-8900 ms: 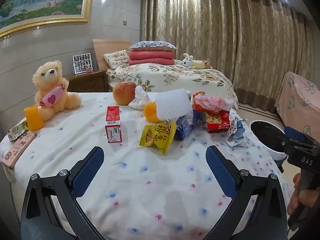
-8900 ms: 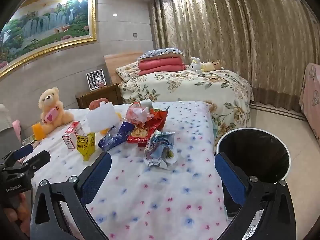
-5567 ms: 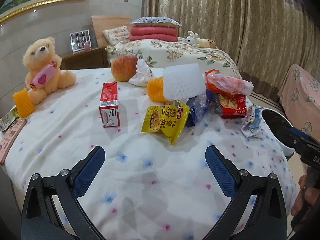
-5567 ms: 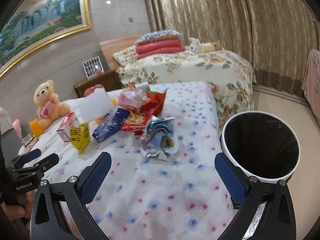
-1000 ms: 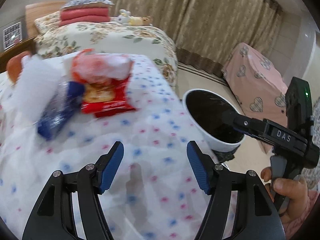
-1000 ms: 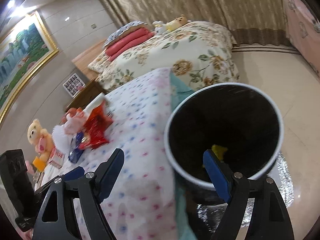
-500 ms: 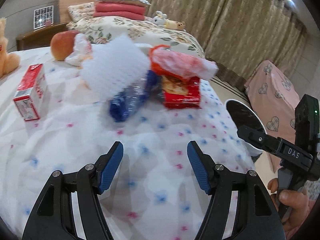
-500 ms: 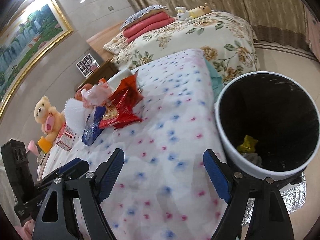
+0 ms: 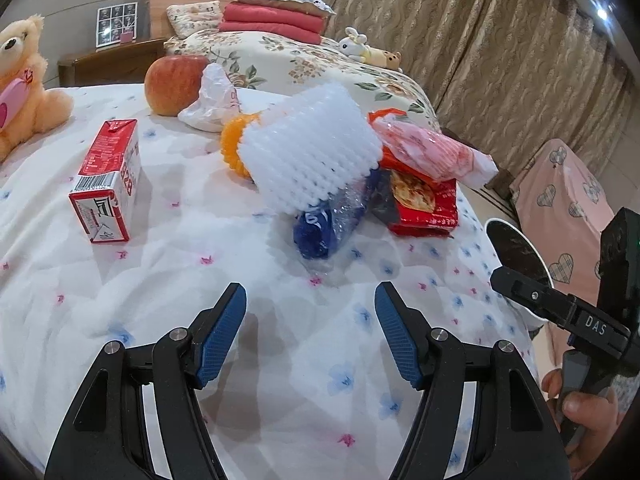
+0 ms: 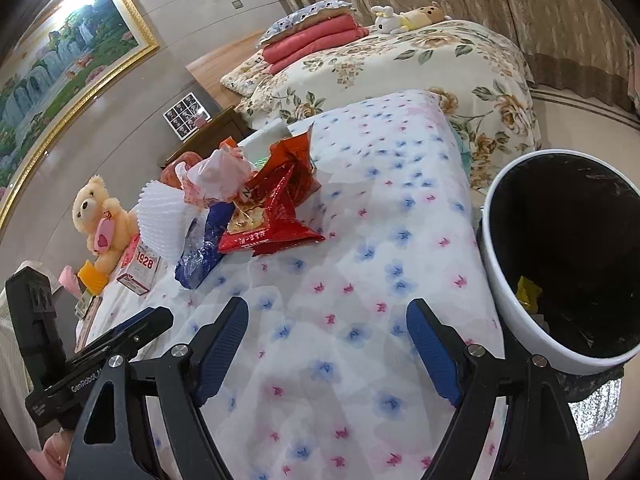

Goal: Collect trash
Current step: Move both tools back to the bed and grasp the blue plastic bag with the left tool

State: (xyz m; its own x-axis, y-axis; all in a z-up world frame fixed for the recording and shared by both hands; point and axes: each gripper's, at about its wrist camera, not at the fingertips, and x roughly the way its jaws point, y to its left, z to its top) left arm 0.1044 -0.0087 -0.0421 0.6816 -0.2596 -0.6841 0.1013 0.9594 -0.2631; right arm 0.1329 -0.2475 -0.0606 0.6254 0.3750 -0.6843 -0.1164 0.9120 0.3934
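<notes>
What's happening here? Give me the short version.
A person is clearing trash off a flower-print bedspread with two handheld tools. The left gripper and right gripper are both open and empty above the cloth. A blue plastic wrapper, red snack bag and white foam fruit net lie ahead. The white bin with black liner holds a yellow wrapper.
</notes>
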